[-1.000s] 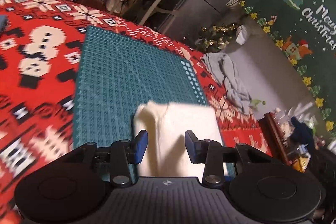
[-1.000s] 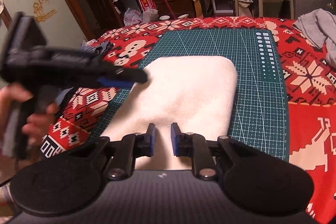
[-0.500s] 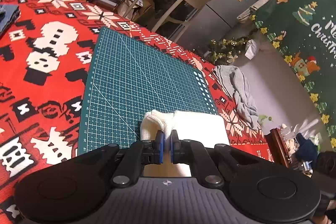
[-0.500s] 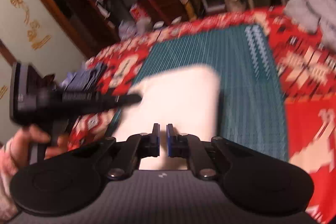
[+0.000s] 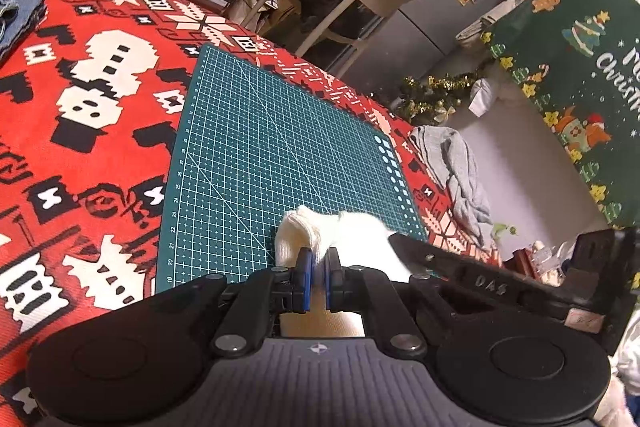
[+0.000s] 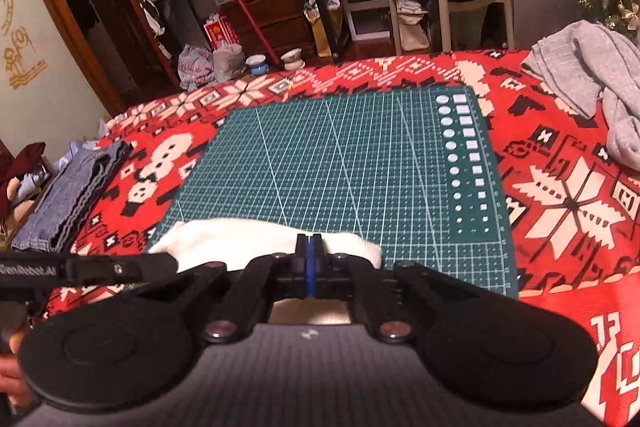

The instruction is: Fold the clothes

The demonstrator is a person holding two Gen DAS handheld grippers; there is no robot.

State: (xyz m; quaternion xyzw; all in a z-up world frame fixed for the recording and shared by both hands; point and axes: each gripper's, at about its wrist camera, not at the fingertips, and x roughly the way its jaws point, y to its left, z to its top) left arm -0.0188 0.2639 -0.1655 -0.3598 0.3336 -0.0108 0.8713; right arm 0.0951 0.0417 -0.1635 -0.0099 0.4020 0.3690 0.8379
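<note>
Gripping at the near edge of the green cutting mat [image 5: 256, 147], the left gripper [image 5: 316, 269] had its blue fingers [image 5: 305, 277] pinched on a bunched fold of the white cloth [image 5: 320, 231], which rose at twelve o'clock from the fingertips and trailed off toward three o'clock, under the other tool's black arm. Seen from the right wrist, that cloth [image 6: 240, 239] lay as a low band along the mat's [image 6: 340, 155] near edge, its long axis running from nine to three o'clock, across both sets of fingers rather than along them. The right gripper [image 6: 308, 255] sat over the band's right part, jaws pressed almost together with only a thin blue line between; they seemed to nip the cloth's edge, though the contact itself was hidden. Both tools were at the cloth, side by side along its length, so the coming fold probably depended on carrying that near edge toward twelve o'clock, over the bare mat. A grey garment [image 6: 592, 75] lay well apart at two o'clock.
</note>
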